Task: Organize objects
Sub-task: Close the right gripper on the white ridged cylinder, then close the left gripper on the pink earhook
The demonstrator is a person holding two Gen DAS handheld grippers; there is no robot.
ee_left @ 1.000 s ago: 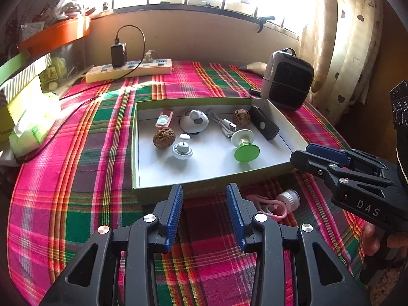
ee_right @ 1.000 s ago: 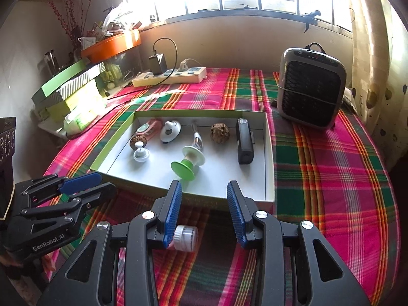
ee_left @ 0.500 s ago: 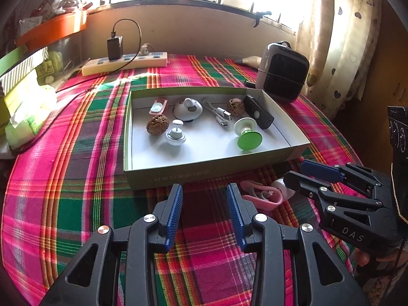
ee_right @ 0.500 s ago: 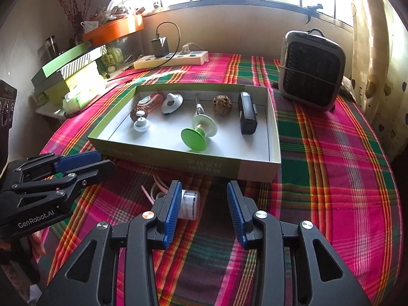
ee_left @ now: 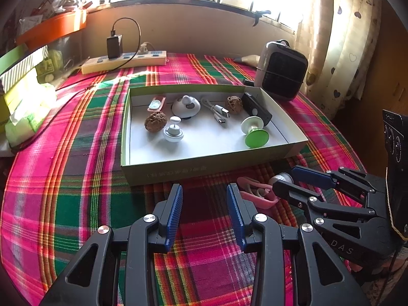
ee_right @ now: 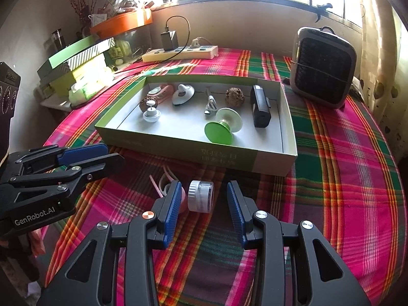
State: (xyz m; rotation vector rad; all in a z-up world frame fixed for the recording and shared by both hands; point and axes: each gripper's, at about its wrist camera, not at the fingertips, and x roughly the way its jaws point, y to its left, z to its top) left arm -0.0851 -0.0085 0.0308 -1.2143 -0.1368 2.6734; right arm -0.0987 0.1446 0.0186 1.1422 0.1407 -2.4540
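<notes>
A shallow green-sided box [ee_left: 204, 169] [ee_right: 178, 145] with a white inside sits mid-table and holds two walnuts, a green spool, a black device, a cable and small white pieces. In front of it, a small clear jar with a white lid [ee_right: 201, 196] [ee_left: 282, 177] lies on its side on the plaid cloth. A pink strap [ee_right: 163, 187] [ee_left: 256, 195] lies beside the jar. My right gripper [ee_right: 204, 184] [ee_left: 285, 180] is open, with the jar lying between its fingers and the pads clear of it. My left gripper [ee_left: 204, 187] [ee_right: 113, 153] is open over bare cloth, left of the strap.
A grey heater [ee_left: 280, 74] [ee_right: 323, 68] stands at the back right beside a curtain. A power strip [ee_left: 125, 61] [ee_right: 178, 53] with a black charger lies along the back wall. Stacked green boxes [ee_right: 76, 61] and an orange tray [ee_right: 122, 23] crowd the left edge.
My right gripper has come down and shifted so the jar, earlier behind and beside its left finger, now lies between the fingers. The left gripper has drawn back slightly from the box.
</notes>
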